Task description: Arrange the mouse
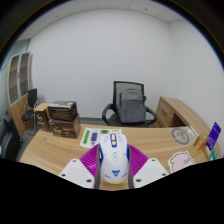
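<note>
Gripper [113, 172]: fingers pinching a white mouse [112, 158] from both sides, magenta pads [92, 163] pressed against its flanks. Mouse: white shell with purple trim, scroll wheel visible on top, nose pointing away toward the far side of the desk; held between the fingers, raised above or resting at the near part of the desk, cannot tell which.

Wooden desk [60, 148]: light tone, curved far edge, stretching beyond the fingers. On it, just beyond the mouse: green-and-white sheet [93, 137], lying flat. Off to one side: round white object [181, 135]; near it a purple-and-white box [212, 138], upright. Closer to the fingers on that same side: white card with printing [180, 159].

Beyond the desk: black mesh office chair [129, 103], facing the desk. Beside it: stacked cardboard boxes [62, 119]. Further along: wooden cabinet [182, 112]. Backdrop: plain white wall [100, 55].
</note>
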A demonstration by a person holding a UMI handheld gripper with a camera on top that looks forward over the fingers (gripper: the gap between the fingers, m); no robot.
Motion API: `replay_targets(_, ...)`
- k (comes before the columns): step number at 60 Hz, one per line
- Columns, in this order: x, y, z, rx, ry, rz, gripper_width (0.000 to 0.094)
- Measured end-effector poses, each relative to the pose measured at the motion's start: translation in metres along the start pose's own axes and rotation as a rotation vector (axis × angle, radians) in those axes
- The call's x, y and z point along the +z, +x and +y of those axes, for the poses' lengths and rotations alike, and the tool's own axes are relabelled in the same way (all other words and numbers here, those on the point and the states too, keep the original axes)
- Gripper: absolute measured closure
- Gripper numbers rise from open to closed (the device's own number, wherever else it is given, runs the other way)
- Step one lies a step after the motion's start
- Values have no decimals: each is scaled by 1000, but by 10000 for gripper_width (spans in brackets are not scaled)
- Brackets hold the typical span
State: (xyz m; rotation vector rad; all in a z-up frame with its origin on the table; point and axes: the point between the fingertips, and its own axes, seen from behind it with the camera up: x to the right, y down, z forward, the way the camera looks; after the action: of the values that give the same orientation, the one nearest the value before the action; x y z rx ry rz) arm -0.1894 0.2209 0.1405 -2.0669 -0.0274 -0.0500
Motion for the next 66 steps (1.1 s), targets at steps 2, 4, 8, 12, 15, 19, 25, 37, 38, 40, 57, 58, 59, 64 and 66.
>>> replay_targets(2, 1, 45, 2, -7, -3, 23, 564)
replay_targets(4, 4, 89, 8, -13, -15, 47, 565)
replay_targets(8, 11, 175, 29, -8, -49, 95, 565)
replay_targets(12, 17, 238, 58, 50, -118, 135, 565)
replay_targets(15, 20, 273, 75, 81, -156, 154, 565)
replay_targets(19, 30, 308, 92, 79, -164, 167, 565)
replay_targets(25, 47, 329, 117, 126, -194, 146, 566)
replay_targets(37, 58, 337, 156, 151, -231, 96, 548)
replay_targets(38, 60, 336, 154, 153, -224, 94, 542)
replay_targets(40, 60, 335, 154, 152, -226, 86, 508)
replay_targets(57, 20, 317, 155, 180, -250, 42, 101)
replay_targets(58, 15, 315, 155, 175, -249, 44, 102)
replay_targets(59, 9, 313, 156, 172, -247, 44, 102)
replay_targets(64, -24, 302, 155, 167, -231, 40, 101)
replay_targets(66, -38, 297, 155, 169, -224, 45, 102)
